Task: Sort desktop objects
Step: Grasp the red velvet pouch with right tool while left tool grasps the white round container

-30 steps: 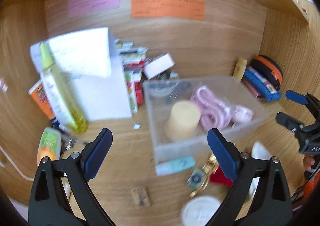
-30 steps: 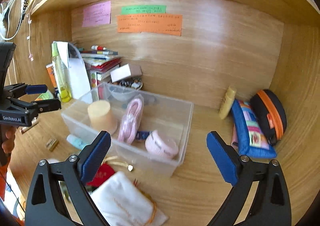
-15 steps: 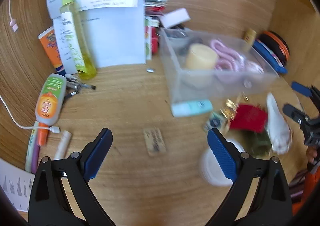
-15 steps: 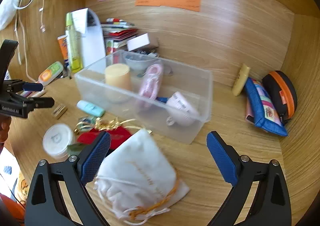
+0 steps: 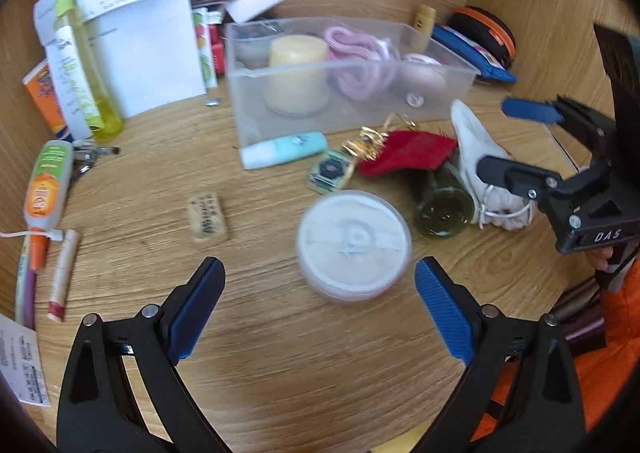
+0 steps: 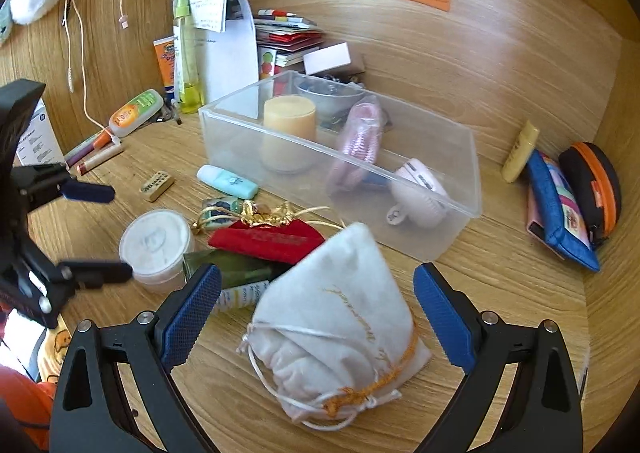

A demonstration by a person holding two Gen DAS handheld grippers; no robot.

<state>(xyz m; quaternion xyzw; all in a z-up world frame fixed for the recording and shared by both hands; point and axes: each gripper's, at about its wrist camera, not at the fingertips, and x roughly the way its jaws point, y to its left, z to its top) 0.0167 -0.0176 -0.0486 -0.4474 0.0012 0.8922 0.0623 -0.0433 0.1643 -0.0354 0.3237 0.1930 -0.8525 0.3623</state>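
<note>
A clear plastic bin [image 5: 448,101] [image 6: 460,181] holds a cream candle [image 5: 296,73], a pink coiled cable [image 5: 360,65] and a pink round gadget [image 6: 420,193]. In front of it lie a white round tub [image 5: 354,245] [image 6: 154,241], a red pouch [image 5: 408,151], a green bottle [image 5: 440,201], a mint tube [image 5: 284,149] and a white drawstring pouch [image 6: 340,325]. My left gripper [image 5: 318,309] is open just short of the tub. My right gripper [image 6: 316,313] is open, its fingers either side of the white pouch.
Lotion tubes [image 5: 46,181], a yellow bottle [image 5: 88,65], papers and booklets crowd the back left. A small eraser [image 5: 207,217] lies on the desk. Blue and orange-black cases [image 6: 572,205] rest at the right wall. Wooden walls close in on three sides.
Both grippers have tilted down and moved closer to the desk. The white tub now lies just ahead of the left fingers, and the white pouch sits between the right fingers.
</note>
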